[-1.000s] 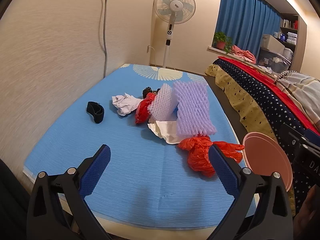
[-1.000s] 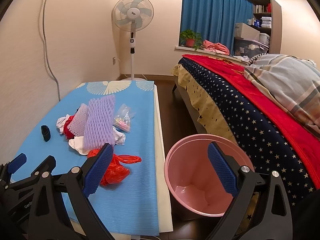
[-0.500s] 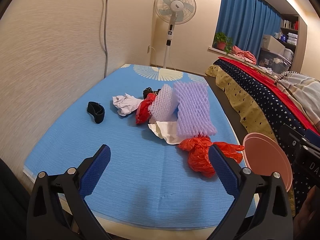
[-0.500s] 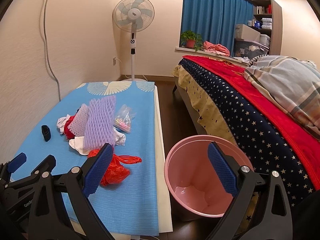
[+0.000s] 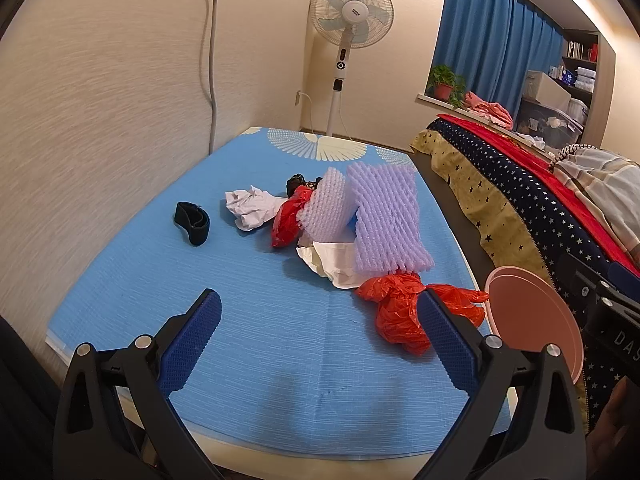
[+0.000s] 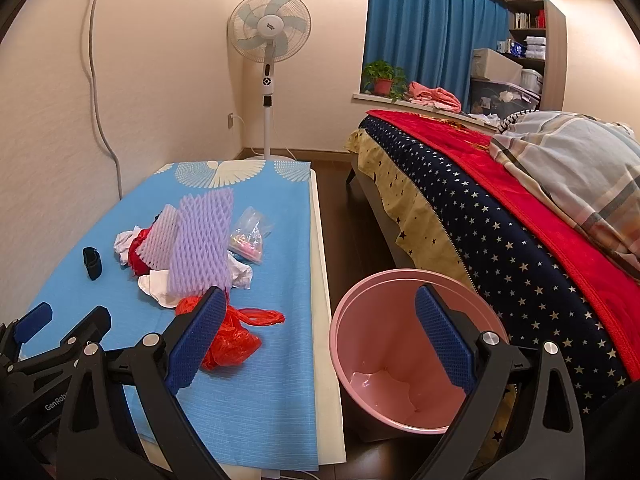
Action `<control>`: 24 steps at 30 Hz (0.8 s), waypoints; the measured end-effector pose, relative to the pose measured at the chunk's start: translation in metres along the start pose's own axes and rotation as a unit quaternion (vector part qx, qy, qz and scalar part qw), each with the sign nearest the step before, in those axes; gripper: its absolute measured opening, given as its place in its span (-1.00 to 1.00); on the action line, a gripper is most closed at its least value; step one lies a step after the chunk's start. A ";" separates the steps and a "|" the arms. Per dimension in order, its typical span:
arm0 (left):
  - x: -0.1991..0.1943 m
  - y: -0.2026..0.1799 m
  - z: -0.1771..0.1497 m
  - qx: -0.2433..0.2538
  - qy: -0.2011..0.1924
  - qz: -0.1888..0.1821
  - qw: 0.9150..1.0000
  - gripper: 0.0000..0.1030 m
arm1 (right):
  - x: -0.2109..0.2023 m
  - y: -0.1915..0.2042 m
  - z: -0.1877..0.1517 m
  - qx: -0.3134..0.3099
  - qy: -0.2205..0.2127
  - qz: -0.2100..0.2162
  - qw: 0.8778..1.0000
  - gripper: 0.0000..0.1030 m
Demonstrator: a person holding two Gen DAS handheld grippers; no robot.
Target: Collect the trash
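Blue matting [image 5: 248, 344] carries, from left to right, a black strap [image 5: 192, 223], white paper [image 5: 250, 208], lilac foam netting [image 5: 390, 220] and a red plastic bag [image 5: 400, 312]. Both our left gripper [image 5: 318, 340] and right gripper [image 6: 318, 338] gape wide, empty. We see the pink bin [image 6: 384, 344] beside the matting, before the right gripper.

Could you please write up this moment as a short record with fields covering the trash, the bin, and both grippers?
surface: low blue mat beside the bed
trash pile: crumpled red plastic bag nearest; large purple foam net sleeve behind it; crumpled white paper; small clear plastic bag on the far side
apart from pile: black fabric band, nearer the wall
bin: round pink plastic bin on the floor off the mat's edge, no trash visible inside
left gripper: open, holding nothing, over the mat
right gripper: open, holding nothing, near the bin
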State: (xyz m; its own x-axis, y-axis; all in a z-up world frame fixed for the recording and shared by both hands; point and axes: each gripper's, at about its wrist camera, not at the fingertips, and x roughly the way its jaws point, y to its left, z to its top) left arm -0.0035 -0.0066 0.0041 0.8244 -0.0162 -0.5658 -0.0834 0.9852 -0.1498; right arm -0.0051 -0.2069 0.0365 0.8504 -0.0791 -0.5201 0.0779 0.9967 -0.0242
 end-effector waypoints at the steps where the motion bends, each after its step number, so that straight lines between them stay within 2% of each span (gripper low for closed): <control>1: 0.000 0.000 0.000 0.000 0.000 0.000 1.000 0.84 | 0.000 0.000 0.000 0.000 0.000 0.000 1.000 0.82; 18: 0.000 0.000 0.000 -0.001 0.000 0.000 1.000 0.84 | -0.001 -0.004 0.000 0.004 -0.004 -0.004 1.000 0.82; 24: 0.000 0.001 0.001 -0.002 0.001 0.003 1.000 0.84 | -0.002 -0.005 0.000 0.005 -0.005 0.002 1.000 0.66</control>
State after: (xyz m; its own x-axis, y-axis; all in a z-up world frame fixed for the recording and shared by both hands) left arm -0.0028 -0.0053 0.0051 0.8231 -0.0100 -0.5678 -0.0911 0.9846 -0.1494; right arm -0.0068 -0.2122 0.0375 0.8555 -0.0759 -0.5123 0.0801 0.9967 -0.0138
